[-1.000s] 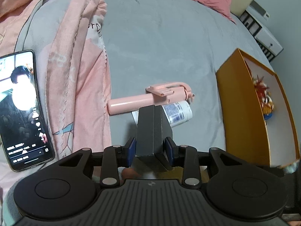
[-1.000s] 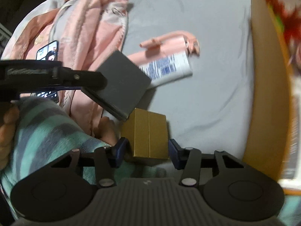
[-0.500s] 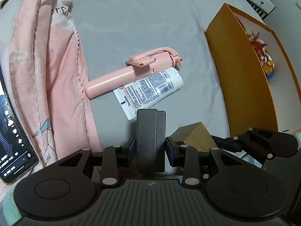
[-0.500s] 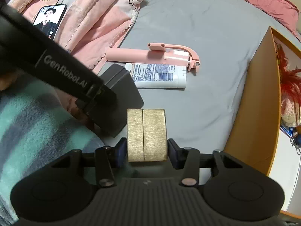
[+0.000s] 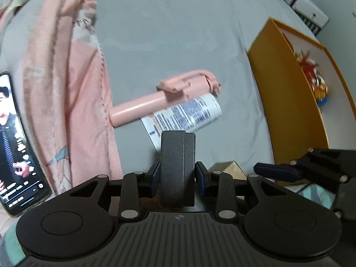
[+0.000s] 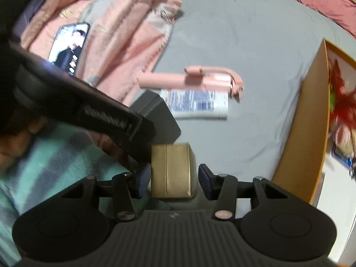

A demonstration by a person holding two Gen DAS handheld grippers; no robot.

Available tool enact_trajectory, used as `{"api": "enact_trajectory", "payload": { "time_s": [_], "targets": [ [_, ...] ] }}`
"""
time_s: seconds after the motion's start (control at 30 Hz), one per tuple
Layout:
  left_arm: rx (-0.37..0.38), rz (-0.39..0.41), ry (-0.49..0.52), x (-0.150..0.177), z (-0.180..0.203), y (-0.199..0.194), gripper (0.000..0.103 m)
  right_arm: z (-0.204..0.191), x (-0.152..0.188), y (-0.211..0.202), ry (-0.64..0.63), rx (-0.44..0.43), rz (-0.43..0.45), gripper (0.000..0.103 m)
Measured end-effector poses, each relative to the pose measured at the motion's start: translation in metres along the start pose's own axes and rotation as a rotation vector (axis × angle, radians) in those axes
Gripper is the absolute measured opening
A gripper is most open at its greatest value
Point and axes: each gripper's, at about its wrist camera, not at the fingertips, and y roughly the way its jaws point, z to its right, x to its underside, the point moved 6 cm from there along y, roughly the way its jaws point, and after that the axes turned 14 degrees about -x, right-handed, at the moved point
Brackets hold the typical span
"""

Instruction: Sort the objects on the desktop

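My left gripper (image 5: 177, 174) is shut on a dark grey box (image 5: 177, 155), held upright above the grey bed sheet. My right gripper (image 6: 174, 175) holds a gold box (image 6: 172, 172) between its pads; a small gap shows at the right pad. The gold box also shows in the left wrist view (image 5: 229, 170), just right of the grey box. A pink selfie stick (image 5: 164, 98) and a white tube (image 5: 184, 115) lie side by side on the sheet ahead. An orange open box (image 5: 289, 102) with a toy inside stands to the right.
A pink blanket (image 5: 66, 84) lies bunched at the left, with a lit phone (image 5: 15, 142) on it. A person's teal striped sleeve (image 6: 55, 155) sits under the left gripper. White furniture (image 5: 307, 2) stands beyond the bed at far right.
Both grippers have drawn back and up a little with their boxes. The selfie stick and tube sit farther ahead. The two boxes stay side by side.
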Motion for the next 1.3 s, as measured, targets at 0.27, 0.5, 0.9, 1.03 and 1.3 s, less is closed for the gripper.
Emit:
{"api": "enact_trajectory", "payload": {
  "time_s": [0.27,0.5,0.9,1.03,1.3],
  "targets": [
    [-0.026,0.087,-0.186,-0.004,-0.028,-0.015,0.038,0.009,-0.042,0.007,-0.192,0.075,-0.024,0.046],
    [-0.042,0.106,-0.33,-0.015,-0.052,-0.01,0.038,-0.006,-0.047,0.065,-0.492,0.061,-0.144,0.041],
    [-0.014,0.12,-0.406,-0.036,-0.064,0.009,0.037,-0.022,-0.045,0.128,-0.826,0.123,-0.241,0.049],
    [-0.008,0.135,-0.449,-0.036,-0.069,0.01,0.037,-0.025,-0.051,0.139,-0.839,0.141,-0.226,0.05],
    [0.005,0.144,-0.462,-0.034,-0.071,0.009,0.037,-0.035,-0.048,0.135,-0.904,0.189,-0.198,0.014]
  ]
}}
